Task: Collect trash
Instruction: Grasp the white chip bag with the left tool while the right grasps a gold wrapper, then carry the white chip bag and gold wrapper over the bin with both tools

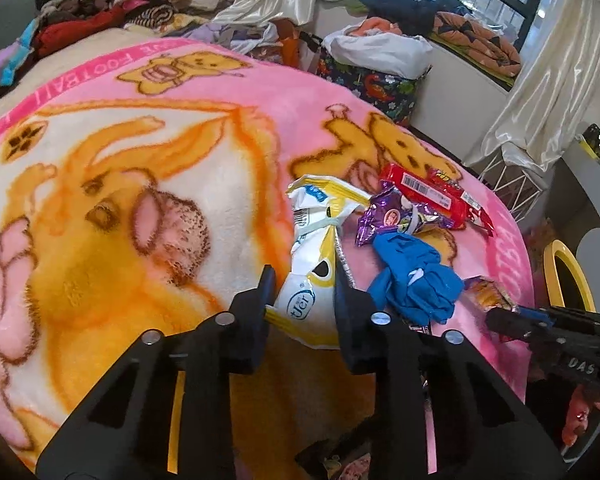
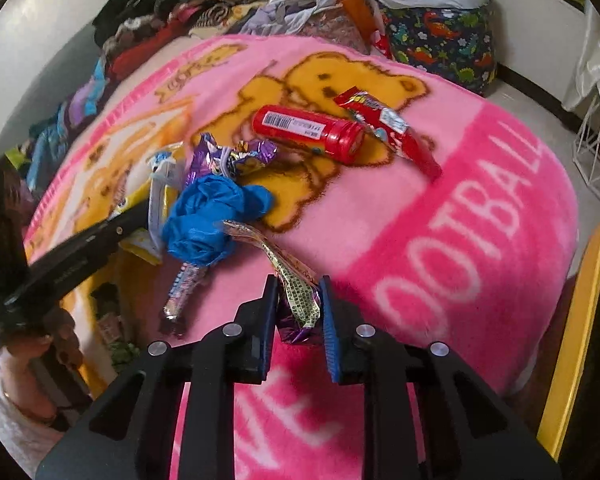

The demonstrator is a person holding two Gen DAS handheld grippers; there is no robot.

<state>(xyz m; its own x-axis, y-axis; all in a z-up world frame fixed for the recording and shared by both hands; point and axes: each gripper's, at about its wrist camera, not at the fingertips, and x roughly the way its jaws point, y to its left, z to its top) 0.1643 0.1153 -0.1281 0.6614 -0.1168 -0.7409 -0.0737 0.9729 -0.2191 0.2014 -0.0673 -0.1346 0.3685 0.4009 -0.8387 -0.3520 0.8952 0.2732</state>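
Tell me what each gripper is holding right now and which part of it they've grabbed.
The left gripper pinches the white and yellow wrapper near its lower end. The right gripper pinches the crumpled patterned wrapper at its near end.

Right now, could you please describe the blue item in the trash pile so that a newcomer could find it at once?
Start at the pink cartoon-bear blanket covering the bed. In the litter on it, below the red tube, lies the crumpled blue glove. It is the only plain, unprinted, soft blue piece; its neighbours are shiny printed wrappers.
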